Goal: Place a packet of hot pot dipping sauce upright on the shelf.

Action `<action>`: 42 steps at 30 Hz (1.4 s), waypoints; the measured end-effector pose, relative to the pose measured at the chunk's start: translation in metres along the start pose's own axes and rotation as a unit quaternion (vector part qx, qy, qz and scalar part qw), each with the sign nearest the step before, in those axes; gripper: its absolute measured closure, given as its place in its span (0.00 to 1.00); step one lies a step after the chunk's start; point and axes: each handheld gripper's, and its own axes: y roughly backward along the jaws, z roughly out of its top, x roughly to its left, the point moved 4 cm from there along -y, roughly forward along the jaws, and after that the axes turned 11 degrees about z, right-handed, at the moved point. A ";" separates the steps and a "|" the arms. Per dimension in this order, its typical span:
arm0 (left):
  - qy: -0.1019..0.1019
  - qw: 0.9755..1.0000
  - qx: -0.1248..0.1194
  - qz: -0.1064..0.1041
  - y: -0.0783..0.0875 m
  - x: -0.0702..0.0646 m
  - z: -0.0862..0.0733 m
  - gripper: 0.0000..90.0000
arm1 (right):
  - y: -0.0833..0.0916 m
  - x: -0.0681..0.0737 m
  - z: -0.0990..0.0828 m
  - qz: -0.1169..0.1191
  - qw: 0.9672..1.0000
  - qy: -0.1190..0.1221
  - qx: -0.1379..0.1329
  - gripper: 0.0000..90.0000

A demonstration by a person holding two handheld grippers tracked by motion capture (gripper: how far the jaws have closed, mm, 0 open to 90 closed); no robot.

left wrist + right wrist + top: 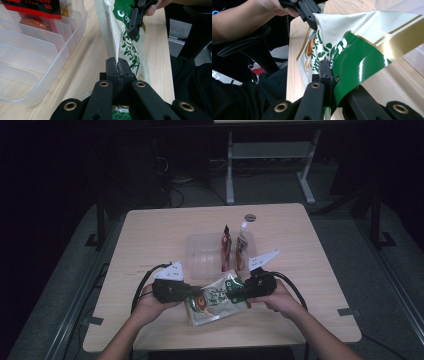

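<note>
Near the table's front edge, at 6 o'clock from the clear bin: you are holding a green and white pouch (215,299) between both claws, lifted a little off the wood.
Left gripper (192,291): you are pinching the pouch's pale edge; the jaws are meeting flat on the foil in the left gripper view (117,65).
Right gripper (235,292): you are clamping the green end of the pouch, jaws fully closed on it (329,71).
Hidden parts: your claws are covering both ends of the pouch, and its lettering is too small to read from above; its lower corner is running out of frame in the left gripper view.
Clear bin (197,251): it is sitting at 12 o'clock from the pouch, its ribbed dividers (30,37) cut off by the frame edge.
Standing packets: a red one (225,251) and a brown one (242,247) are leaning in the bin's right slots; their print is unreadable.
Small round thing (250,217): it is lying beyond the bin; what it is you cannot tell.
Surface: a light wooden table (150,235) is carrying everything.
Room: dark floor, a white frame (270,155) at 12 o'clock, the corners sinking into shadow.
</note>
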 end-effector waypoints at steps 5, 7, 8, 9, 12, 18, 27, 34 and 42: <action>0.000 1.000 0.004 0.009 -0.002 0.002 -0.003 0.95 | 0.000 0.000 0.000 0.006 1.000 -0.006 -0.003 1.00; 0.002 1.000 0.007 0.015 -0.002 0.004 -0.004 0.89 | 0.000 0.000 0.000 0.004 1.000 0.002 -0.003 1.00; 0.004 1.000 0.005 0.020 -0.002 0.005 -0.004 0.85 | 0.000 0.002 0.000 0.008 1.000 0.002 -0.003 1.00; 0.010 1.000 0.001 0.022 -0.001 0.005 -0.004 0.83 | 0.000 0.002 0.000 0.008 1.000 0.004 -0.001 1.00; 0.027 0.999 -0.009 0.039 0.003 0.011 -0.003 0.73 | 0.000 0.004 0.000 0.008 1.000 0.009 -0.001 1.00; 0.016 0.999 -0.021 0.034 0.011 0.008 0.001 1.00 | 0.004 0.007 0.004 0.014 1.000 0.009 -0.012 1.00; 0.011 0.999 -0.029 0.037 0.004 0.000 0.009 1.00 | 0.009 0.020 0.015 0.036 0.998 0.032 -0.040 1.00; -0.001 1.000 -0.009 0.011 -0.017 -0.011 0.012 1.00 | 0.007 0.027 0.020 0.041 0.997 0.045 -0.039 1.00; 0.001 1.000 0.007 -0.021 -0.036 -0.024 0.010 1.00 | 0.003 0.036 0.024 0.056 0.996 0.058 -0.038 1.00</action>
